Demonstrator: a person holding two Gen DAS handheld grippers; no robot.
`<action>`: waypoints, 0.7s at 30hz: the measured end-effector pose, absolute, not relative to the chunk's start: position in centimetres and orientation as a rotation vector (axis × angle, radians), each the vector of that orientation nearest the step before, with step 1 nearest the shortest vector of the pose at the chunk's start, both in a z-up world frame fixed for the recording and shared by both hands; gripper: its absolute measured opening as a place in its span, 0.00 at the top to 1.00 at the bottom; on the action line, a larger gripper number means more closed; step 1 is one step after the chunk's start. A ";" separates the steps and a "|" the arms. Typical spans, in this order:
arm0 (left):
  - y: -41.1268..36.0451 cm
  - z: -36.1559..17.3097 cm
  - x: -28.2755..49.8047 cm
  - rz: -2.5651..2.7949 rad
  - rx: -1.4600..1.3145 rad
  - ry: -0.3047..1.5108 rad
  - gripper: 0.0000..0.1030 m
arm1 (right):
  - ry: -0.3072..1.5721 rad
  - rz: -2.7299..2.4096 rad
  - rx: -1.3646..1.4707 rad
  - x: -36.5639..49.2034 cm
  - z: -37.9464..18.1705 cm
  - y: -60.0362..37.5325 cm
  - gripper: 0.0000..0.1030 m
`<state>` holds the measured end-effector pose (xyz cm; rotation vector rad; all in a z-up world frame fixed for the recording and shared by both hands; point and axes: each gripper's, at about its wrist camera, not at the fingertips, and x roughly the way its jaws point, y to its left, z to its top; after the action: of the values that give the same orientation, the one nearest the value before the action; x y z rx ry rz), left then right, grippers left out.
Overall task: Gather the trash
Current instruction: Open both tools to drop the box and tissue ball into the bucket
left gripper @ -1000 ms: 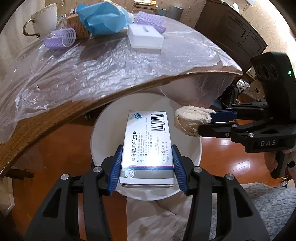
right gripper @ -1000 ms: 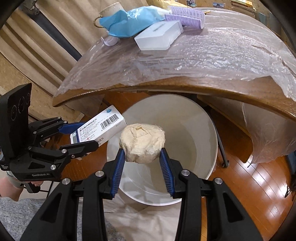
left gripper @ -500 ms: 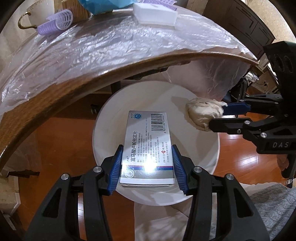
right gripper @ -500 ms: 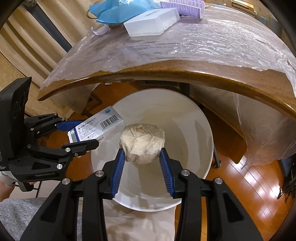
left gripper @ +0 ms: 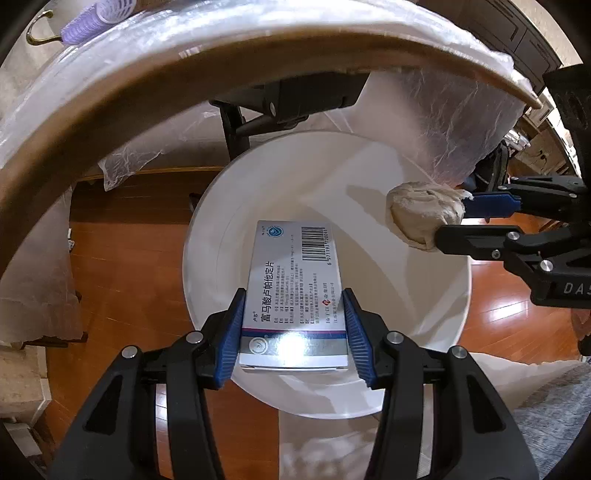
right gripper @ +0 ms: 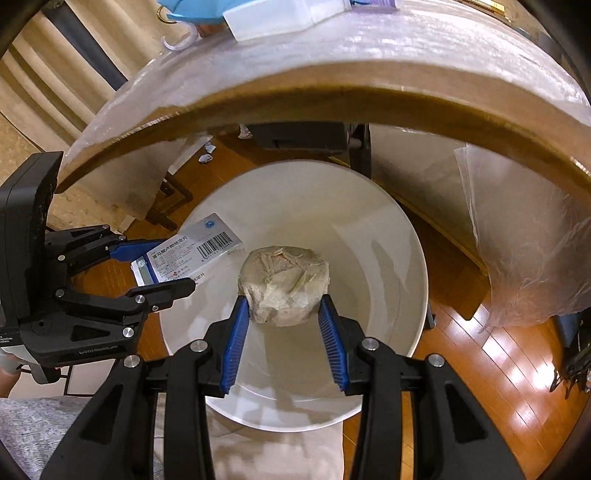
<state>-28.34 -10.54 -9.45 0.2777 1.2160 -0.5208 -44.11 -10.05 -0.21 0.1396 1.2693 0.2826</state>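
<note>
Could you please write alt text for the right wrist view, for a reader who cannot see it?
The right gripper holds a crumpled paper ball over an open white bin. At left, the left gripper holds a medicine box over its rim.

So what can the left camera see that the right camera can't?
Only the left wrist view shows the purple hair roller on the table. Only the right wrist view shows the blue cloth and the flat white box up there. Both show the white bin, the medicine box in the left tool, and the crumpled paper ball in the right tool, both held over the bin.
</note>
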 end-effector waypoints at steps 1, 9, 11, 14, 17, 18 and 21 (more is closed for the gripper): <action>-10.6 -9.5 -28.4 -0.518 0.284 1.217 0.50 | 1.273 0.280 0.137 -43.9 -0.2 -9.8 0.62; -10.8 -10.3 -28.2 -0.507 0.310 1.222 0.50 | 1.282 0.268 0.122 -43.9 -0.6 -9.0 0.62; -11.0 -10.2 -28.1 -0.506 0.313 1.221 0.50 | 1.283 0.268 0.125 -44.0 -0.6 -9.0 0.62; -11.0 -10.3 -28.0 -0.505 0.312 1.220 0.50 | 1.284 0.268 0.124 -44.0 -0.6 -9.0 0.62; -11.2 -10.3 -28.0 -0.503 0.320 1.217 0.50 | 1.285 0.273 0.121 -44.0 -0.8 -9.3 0.62; -11.2 -10.3 -28.0 -0.503 0.322 1.216 0.50 | 1.284 0.273 0.119 -44.0 -0.7 -9.2 0.62; -11.4 -10.4 -28.0 -0.500 0.319 1.218 0.50 | 1.284 0.271 0.118 -44.0 -0.8 -9.3 0.62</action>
<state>-27.99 -11.38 -10.39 0.3195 1.2182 -0.5002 -44.05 -9.26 -0.82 0.1175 1.2843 0.2715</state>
